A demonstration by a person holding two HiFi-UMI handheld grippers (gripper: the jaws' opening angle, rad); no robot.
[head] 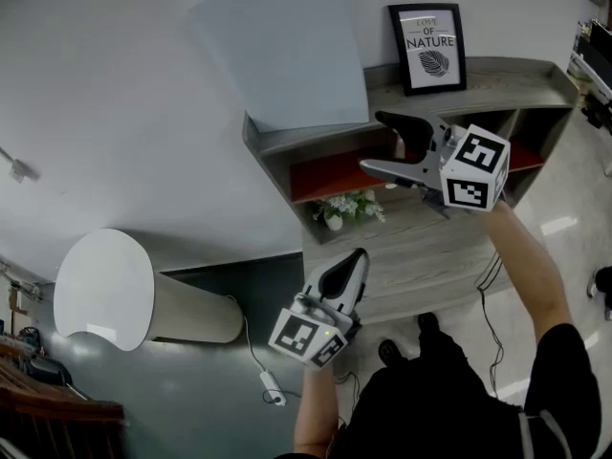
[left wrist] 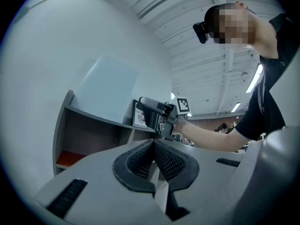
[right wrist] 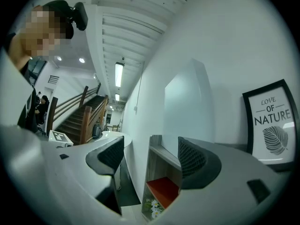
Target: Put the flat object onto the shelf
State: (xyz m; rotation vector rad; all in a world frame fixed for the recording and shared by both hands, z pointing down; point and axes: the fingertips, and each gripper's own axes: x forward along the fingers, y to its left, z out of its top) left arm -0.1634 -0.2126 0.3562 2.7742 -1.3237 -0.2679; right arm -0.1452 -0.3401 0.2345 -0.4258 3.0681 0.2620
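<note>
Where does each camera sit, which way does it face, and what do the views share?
Head view: on the head, looking down at the shelf; both arms, left gripper and right gripper show.
Left gripper view: on that gripper, along shut jaws toward the shelf; right gripper and arm show.
Right gripper view: on that gripper, between parted jaws at the shelf's end; upper body shows.
All three share the pale panel and framed picture.
</note>
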